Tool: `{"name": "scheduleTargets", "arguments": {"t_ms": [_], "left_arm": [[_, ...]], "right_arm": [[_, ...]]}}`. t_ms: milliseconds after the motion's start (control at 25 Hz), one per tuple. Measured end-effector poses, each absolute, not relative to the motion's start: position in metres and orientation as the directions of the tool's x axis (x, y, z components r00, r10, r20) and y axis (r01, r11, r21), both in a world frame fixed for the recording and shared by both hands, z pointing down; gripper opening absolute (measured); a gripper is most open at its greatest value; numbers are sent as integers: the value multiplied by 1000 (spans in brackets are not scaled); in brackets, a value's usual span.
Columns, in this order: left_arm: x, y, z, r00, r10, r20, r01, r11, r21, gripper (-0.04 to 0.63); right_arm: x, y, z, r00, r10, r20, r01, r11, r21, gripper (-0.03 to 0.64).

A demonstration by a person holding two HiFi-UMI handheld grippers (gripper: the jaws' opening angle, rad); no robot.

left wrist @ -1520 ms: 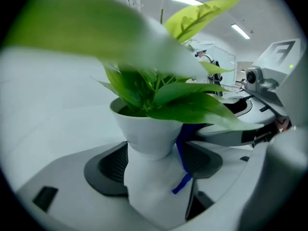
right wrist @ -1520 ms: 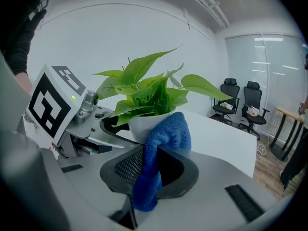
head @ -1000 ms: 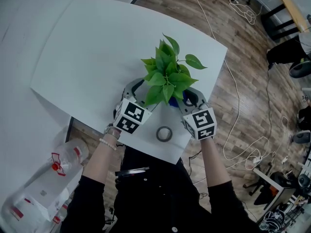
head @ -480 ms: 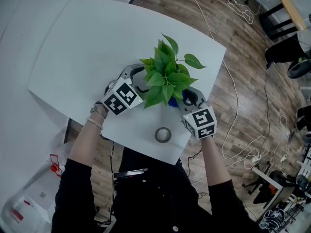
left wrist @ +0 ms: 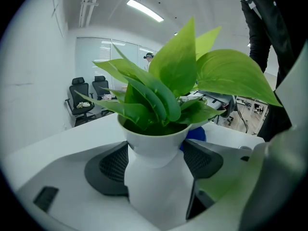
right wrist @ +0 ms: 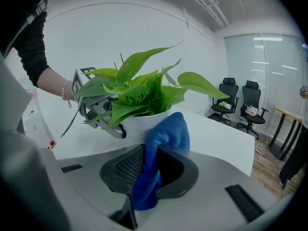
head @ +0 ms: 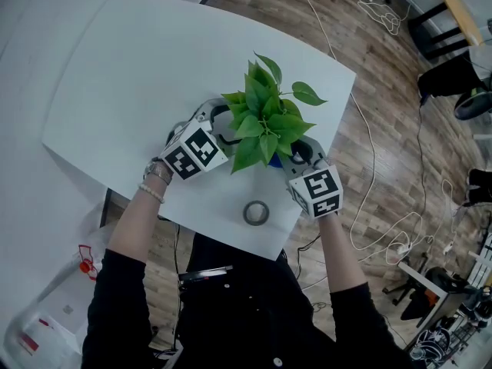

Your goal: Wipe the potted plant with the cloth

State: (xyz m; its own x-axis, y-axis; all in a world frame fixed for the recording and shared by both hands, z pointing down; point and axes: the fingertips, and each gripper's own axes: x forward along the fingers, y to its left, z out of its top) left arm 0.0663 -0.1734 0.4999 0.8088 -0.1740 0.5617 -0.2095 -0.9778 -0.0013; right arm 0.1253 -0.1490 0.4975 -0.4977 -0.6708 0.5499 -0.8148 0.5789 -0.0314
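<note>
A potted plant (head: 265, 118) with broad green leaves stands near the table's front right edge. In the left gripper view its white pot (left wrist: 156, 186) sits between the two black pads (left wrist: 109, 170), which press on its narrow waist from both sides. My left gripper (head: 217, 129) is at the plant's left, shut on the pot. My right gripper (head: 296, 158) is at the plant's front right, shut on a blue cloth (right wrist: 161, 153). The cloth's top fold rests against the pot's rim (right wrist: 144, 119). In the head view the leaves hide most of the pot.
A roll of grey tape (head: 257, 213) lies on the white table (head: 138, 75) just in front of the plant, near the front edge. Wooden floor with loose cables (head: 369, 175) lies to the right. Office chairs (right wrist: 238, 100) stand far behind.
My left gripper has moved from the table's front edge up to the plant's left side and taken hold of the pot. The right gripper with the cloth has barely moved.
</note>
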Motion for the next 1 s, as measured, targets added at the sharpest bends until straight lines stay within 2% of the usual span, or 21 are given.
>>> {"name": "scheduleTargets", "arguments": {"t_ms": [440, 680, 840, 1000], "left_arm": [[71, -158, 500, 729, -427, 534, -508, -861, 5, 362], [68, -149, 500, 644, -558, 523, -658, -753, 7, 362], [66, -147, 501, 591, -613, 524, -723, -691, 6, 362], [67, -146, 501, 559, -644, 523, -758, -652, 6, 362]], "right_arm": [[132, -151, 495, -472, -695, 543, -834, 551, -19, 95], [130, -156, 493, -480, -690, 541, -809, 588, 33, 95], [127, -166, 484, -497, -704, 508, -783, 616, 88, 95], [126, -164, 485, -498, -690, 525, -771, 629, 95, 95]]}}
